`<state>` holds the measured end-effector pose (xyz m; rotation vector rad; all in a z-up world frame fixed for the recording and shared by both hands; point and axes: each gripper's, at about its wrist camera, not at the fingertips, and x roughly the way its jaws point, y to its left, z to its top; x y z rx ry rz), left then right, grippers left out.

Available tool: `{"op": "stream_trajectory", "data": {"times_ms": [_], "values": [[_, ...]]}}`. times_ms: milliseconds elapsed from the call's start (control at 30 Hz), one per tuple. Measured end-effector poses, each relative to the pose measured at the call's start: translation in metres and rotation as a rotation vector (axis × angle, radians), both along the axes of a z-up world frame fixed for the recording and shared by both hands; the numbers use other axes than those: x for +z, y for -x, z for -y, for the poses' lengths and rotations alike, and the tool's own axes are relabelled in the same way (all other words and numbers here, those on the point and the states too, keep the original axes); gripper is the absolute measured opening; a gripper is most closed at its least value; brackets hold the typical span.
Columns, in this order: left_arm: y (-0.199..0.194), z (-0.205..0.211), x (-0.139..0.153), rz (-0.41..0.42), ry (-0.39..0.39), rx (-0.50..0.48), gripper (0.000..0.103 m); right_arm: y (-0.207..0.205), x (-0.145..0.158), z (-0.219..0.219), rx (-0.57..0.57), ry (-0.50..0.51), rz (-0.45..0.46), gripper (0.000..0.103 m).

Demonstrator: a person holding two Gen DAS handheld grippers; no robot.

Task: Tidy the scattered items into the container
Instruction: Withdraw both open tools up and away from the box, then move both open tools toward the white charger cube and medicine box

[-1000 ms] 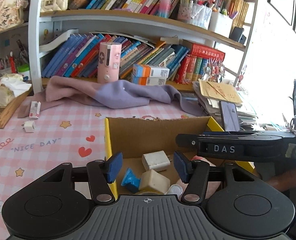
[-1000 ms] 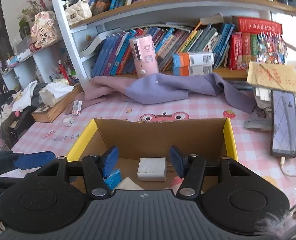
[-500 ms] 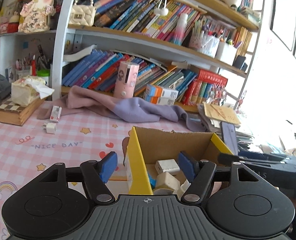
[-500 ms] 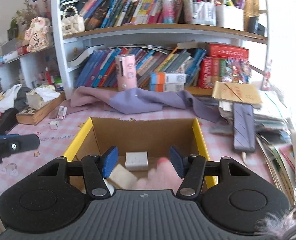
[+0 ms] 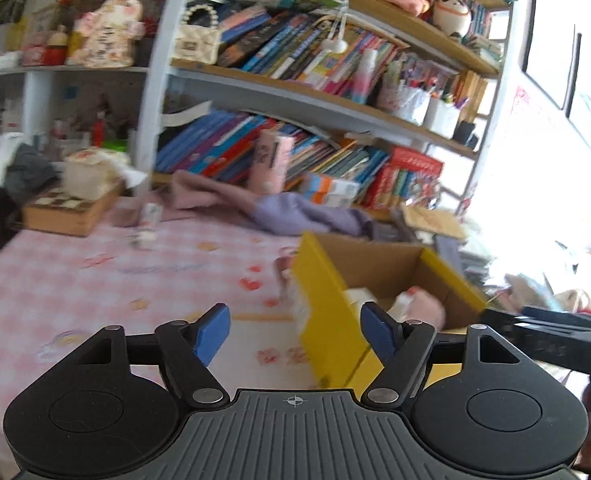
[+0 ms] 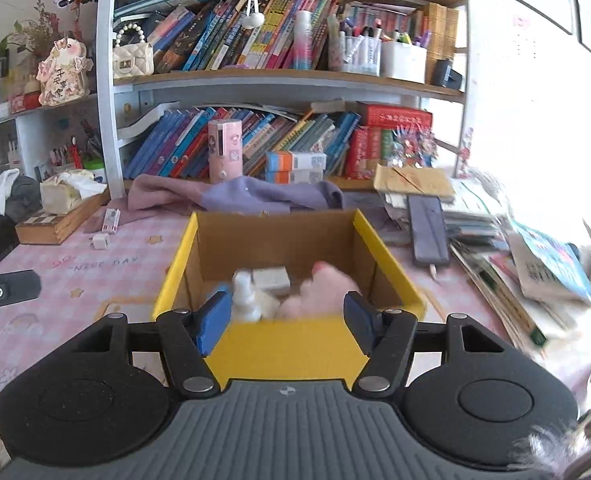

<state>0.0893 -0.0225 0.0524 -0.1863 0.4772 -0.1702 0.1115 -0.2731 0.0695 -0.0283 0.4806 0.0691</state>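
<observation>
A yellow-sided cardboard box [image 6: 291, 350] stands on the pink checked tablecloth; it also shows in the left wrist view [image 5: 327, 312]. Inside lie a white block [image 6: 271, 278], a small white bottle [image 6: 243, 296] and a pink soft item [image 6: 327, 292]. My right gripper [image 6: 287, 318] is open and empty, just in front of the box's near wall. My left gripper [image 5: 295, 332] is open and empty, to the left of the box and above the cloth. A white plug [image 6: 99, 242] and a small pink-and-white pack [image 6: 110, 221] lie on the cloth at the far left.
A purple cloth [image 6: 239, 196] lies behind the box under the bookshelf [image 6: 287, 76]. A wooden tray with tissues [image 6: 61, 216] stands at the left. A dark phone [image 6: 427, 228] and stacked books and papers [image 6: 535, 272] crowd the right. The view from the left wrist is blurred.
Both grippers have pulled back and up from the box, and both stay open. The left gripper has swung left, so the box now sits at its right.
</observation>
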Motion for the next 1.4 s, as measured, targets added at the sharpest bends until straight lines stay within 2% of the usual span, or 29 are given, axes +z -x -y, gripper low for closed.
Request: {"op": "stream_trajectory", "data": {"times_ms": [67, 233, 500, 733, 1067, 1400], "values": [[0.013, -0.011, -0.004, -0.015, -0.015, 0.011, 0.081, 0.016, -0.005, -0.007, -0.016, -0.008, -0.022, 0.061], [0.038, -0.032, -0.009, -0.074, -0.057, 0.011, 0.082, 0.049, -0.016, -0.025, -0.019, -0.033, -0.076, 0.061], [0.071, -0.048, -0.015, -0.123, -0.135, -0.029, 0.086, 0.075, -0.025, -0.058, 0.016, -0.061, -0.148, 0.062], [0.083, -0.062, -0.014, -0.124, -0.128, -0.011, 0.088, 0.085, -0.021, -0.084, 0.08, -0.031, -0.157, 0.065], [0.082, -0.071, -0.019, -0.146, -0.125, -0.012, 0.089, 0.084, -0.023, -0.096, 0.097, -0.018, -0.183, 0.068], [0.084, -0.095, -0.02, -0.164, -0.111, 0.051, 0.089, 0.079, -0.021, -0.131, 0.198, 0.021, -0.189, 0.07]]}}
